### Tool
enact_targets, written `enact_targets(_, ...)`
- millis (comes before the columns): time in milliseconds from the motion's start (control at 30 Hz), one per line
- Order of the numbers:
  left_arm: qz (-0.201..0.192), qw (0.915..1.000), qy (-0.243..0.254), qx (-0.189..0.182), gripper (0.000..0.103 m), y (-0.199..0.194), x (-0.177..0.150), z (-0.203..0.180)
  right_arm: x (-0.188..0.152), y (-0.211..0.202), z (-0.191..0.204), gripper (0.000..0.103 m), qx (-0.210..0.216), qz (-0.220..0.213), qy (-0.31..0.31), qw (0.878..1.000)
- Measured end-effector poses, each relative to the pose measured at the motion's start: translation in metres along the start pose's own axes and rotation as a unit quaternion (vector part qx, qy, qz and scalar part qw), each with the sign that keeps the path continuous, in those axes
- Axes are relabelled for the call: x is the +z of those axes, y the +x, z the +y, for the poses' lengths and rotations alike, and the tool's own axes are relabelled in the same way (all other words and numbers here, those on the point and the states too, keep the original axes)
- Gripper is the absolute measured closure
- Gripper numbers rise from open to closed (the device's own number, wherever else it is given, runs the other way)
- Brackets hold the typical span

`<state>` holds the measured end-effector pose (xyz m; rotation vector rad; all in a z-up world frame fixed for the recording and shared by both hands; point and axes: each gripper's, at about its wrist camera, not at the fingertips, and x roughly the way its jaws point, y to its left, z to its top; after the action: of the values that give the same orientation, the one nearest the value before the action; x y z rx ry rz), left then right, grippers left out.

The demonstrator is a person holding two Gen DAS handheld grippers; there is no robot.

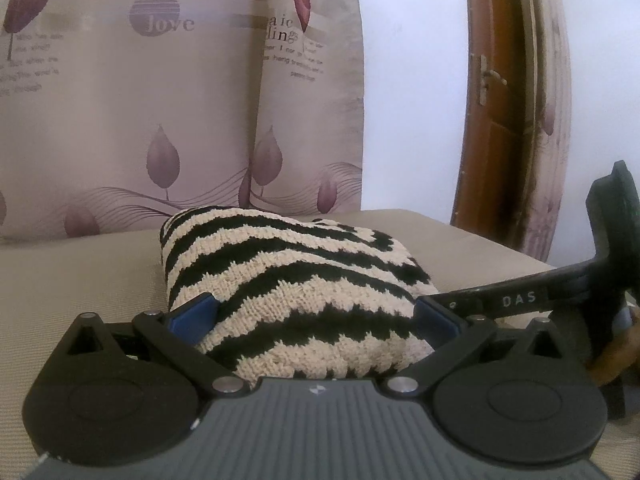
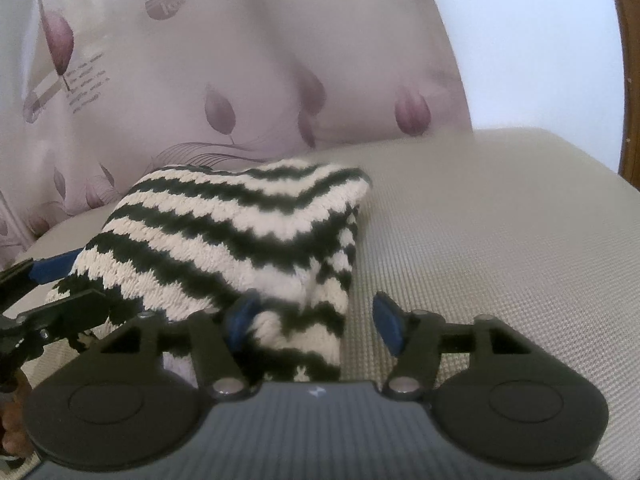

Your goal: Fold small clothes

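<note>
Right gripper [image 2: 314,324]: jaws apart, garment's corner between, far pad clear.
Left gripper [image 1: 316,316]: blue pads wide, flanking the knit; grip unclear.
Garment: folded cream-and-black zigzag knit [image 1: 288,276] on beige woven cushion [image 2: 480,248].
Behind: lilac leaf-print curtain [image 1: 160,120], white wall [image 1: 412,80], brown wooden door [image 1: 492,120].
Open room: cushion's bare right side.

Each gripper [image 1: 314,316] is black with blue pads [image 2: 387,322], silver screws and a ribbed grey body.
</note>
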<state>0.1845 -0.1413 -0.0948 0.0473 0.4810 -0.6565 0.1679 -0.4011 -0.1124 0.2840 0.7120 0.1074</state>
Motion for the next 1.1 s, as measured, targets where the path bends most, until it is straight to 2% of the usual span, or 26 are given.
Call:
enact_targets(400, 0.009, 0.9997, 0.012, 0.021, 0.000, 0.002, 0.001, -0.005, 0.000, -0.001, 0.002, 0.034, -0.005, -0.003, -0.005, 1.000)
enact_targets(733, 0.011, 0.9985, 0.026, 0.048, 0.000, -0.003, 0.006, -0.008, 0.002, 0.002, -0.003, 0.029, 0.009, 0.010, 0.003, 1.000)
enact_targets(833, 0.014, 0.9994, -0.023, 0.022, 0.000, -0.009, 0.023, 0.019, 0.010, 0.005, -0.020, 0.028, 0.050, 0.036, 0.049, 0.997)
enact_targets(933, 0.052, 0.9948, -0.086, -0.013, 0.000, 0.006, 0.039, 0.062, 0.017, 0.010, -0.036, 0.025, 0.090, 0.056, 0.081, 0.991)
enact_targets(1000, 0.092, 0.9845, -0.136, -0.061, 0.000, 0.027, 0.044, 0.091, 0.024, 0.017, -0.041, 0.023, 0.114, 0.073, 0.082, 0.987)
enact_targets(1100, 0.145, 0.9655, -0.183, -0.115, 0.000, 0.061, 0.044, 0.113, 0.034, 0.032, -0.047, 0.016, 0.146, 0.095, 0.089, 0.981)
